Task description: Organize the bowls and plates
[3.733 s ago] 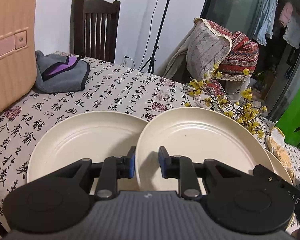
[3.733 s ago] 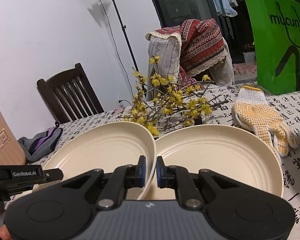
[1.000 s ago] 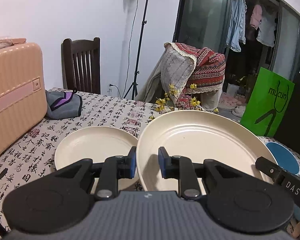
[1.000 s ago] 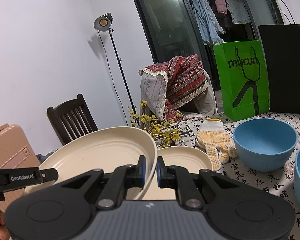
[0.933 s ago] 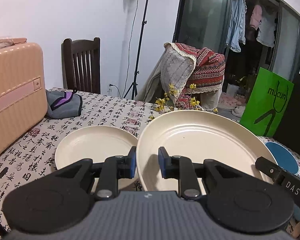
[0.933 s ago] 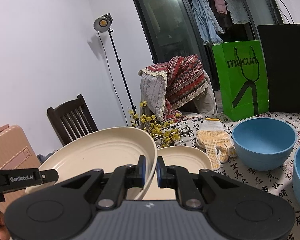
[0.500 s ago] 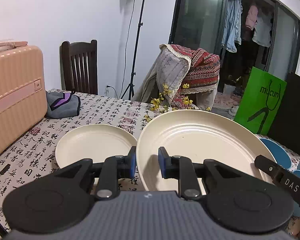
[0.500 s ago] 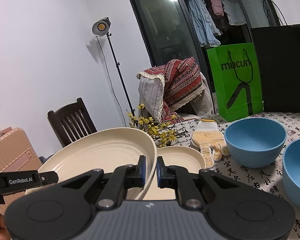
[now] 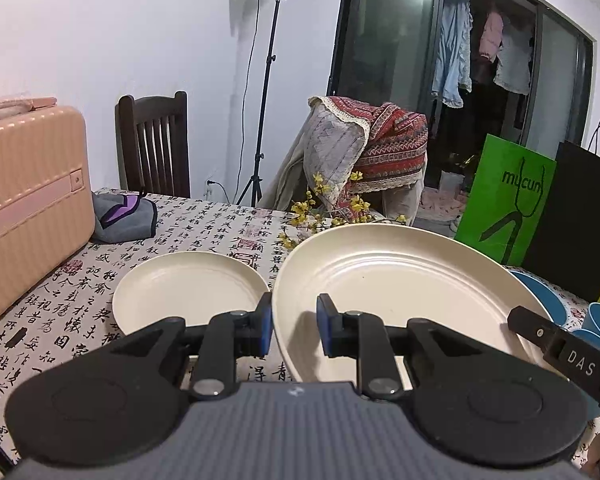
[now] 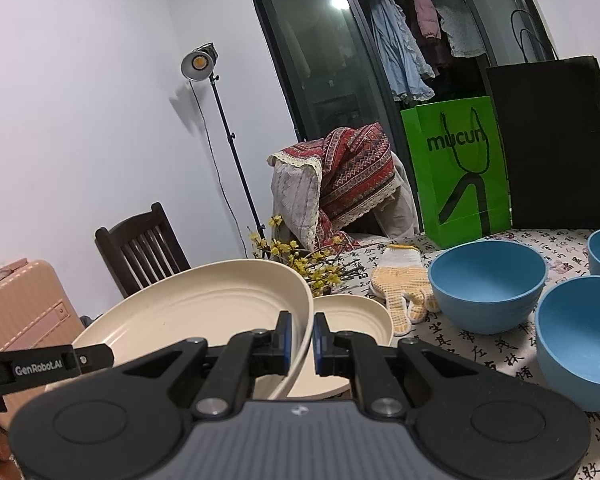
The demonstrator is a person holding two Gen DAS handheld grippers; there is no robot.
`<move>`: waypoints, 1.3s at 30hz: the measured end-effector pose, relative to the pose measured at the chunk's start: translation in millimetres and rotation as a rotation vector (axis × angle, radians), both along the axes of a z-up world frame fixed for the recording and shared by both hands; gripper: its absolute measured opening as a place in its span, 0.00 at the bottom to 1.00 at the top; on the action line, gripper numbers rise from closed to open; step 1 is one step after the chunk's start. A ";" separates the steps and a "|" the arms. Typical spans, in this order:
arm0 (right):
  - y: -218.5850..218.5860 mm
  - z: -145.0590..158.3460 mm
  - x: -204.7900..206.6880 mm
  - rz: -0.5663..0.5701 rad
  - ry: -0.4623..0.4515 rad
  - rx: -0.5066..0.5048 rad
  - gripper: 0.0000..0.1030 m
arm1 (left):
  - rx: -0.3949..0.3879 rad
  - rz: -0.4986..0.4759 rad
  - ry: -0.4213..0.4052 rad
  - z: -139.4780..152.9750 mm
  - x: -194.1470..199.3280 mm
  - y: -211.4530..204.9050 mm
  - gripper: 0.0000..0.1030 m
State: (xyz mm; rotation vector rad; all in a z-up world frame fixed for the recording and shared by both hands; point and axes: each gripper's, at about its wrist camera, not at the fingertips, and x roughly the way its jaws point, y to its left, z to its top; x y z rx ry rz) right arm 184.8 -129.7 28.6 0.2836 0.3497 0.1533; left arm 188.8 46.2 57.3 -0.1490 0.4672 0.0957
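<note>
Plate (image 9: 400,280) off table, rim pinched both sides: left gripper (image 9: 292,330) jaws clamp left rim, right gripper (image 10: 300,340) jaws clamp right rim. Not stacked yet. Second plate (image 9: 188,288) on cloth, 10 o'clock in left view. Blue bowls (image 10: 488,280) at 3 o'clock, unsorted.

We read "mucun" on the green paper bag (image 10: 462,172) at the far right, "GenRobot.AI" on the left gripper's arm (image 10: 40,368), "DAS" on the right gripper's arm (image 9: 576,358), black calligraphy on the counter cloth (image 9: 204,232) too small to make out.
</note>
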 end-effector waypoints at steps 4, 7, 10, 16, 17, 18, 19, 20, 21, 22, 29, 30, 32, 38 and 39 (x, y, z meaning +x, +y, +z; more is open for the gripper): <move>-3.1 1.5 -7.7 -0.005 -0.004 0.002 0.10 | 0.001 -0.008 -0.006 1.8 -7.5 -3.2 0.22; -5.2 3.3 -13.4 -0.006 -0.010 0.002 0.10 | 0.007 -0.011 -0.009 3.0 -12.2 -5.7 0.22; -7.5 4.3 -18.8 -0.010 -0.015 0.001 0.10 | 0.003 -0.014 -0.011 4.9 -16.7 -8.1 0.22; -10.5 5.2 -27.4 -0.013 -0.020 0.004 0.10 | -0.001 -0.018 -0.017 6.6 -26.2 -11.9 0.22; -10.9 5.4 -29.0 -0.014 -0.021 0.004 0.10 | 0.000 -0.020 -0.017 6.9 -27.6 -12.2 0.22; -11.0 5.6 -30.7 -0.015 -0.022 0.004 0.10 | 0.001 -0.022 -0.018 7.0 -29.4 -12.9 0.22; -11.6 5.8 -31.9 -0.016 -0.022 0.004 0.10 | 0.001 -0.023 -0.019 7.1 -30.8 -13.3 0.22; -12.6 5.5 -32.7 -0.016 -0.022 0.005 0.10 | 0.000 -0.024 -0.019 7.4 -31.9 -14.0 0.22; -12.7 5.5 -32.9 -0.017 -0.023 0.005 0.10 | -0.001 -0.026 -0.020 7.6 -33.2 -14.7 0.22; -13.3 5.9 -34.2 -0.018 -0.024 0.006 0.10 | -0.002 -0.028 -0.021 7.7 -34.6 -15.5 0.22; -17.8 5.6 -41.8 -0.023 -0.028 0.008 0.10 | -0.009 -0.034 -0.024 7.9 -42.3 -19.9 0.22; -18.4 5.2 -42.8 -0.024 -0.029 0.008 0.10 | -0.010 -0.035 -0.024 7.7 -43.0 -19.8 0.22; -20.9 3.9 -45.9 -0.025 -0.030 0.008 0.10 | -0.012 -0.035 -0.025 7.6 -45.0 -21.1 0.22; -27.5 1.5 -51.8 -0.030 -0.031 0.017 0.10 | -0.014 -0.041 -0.031 7.4 -51.7 -26.6 0.22; -28.9 1.2 -52.8 -0.030 -0.031 0.018 0.10 | -0.014 -0.042 -0.033 7.3 -52.7 -27.4 0.22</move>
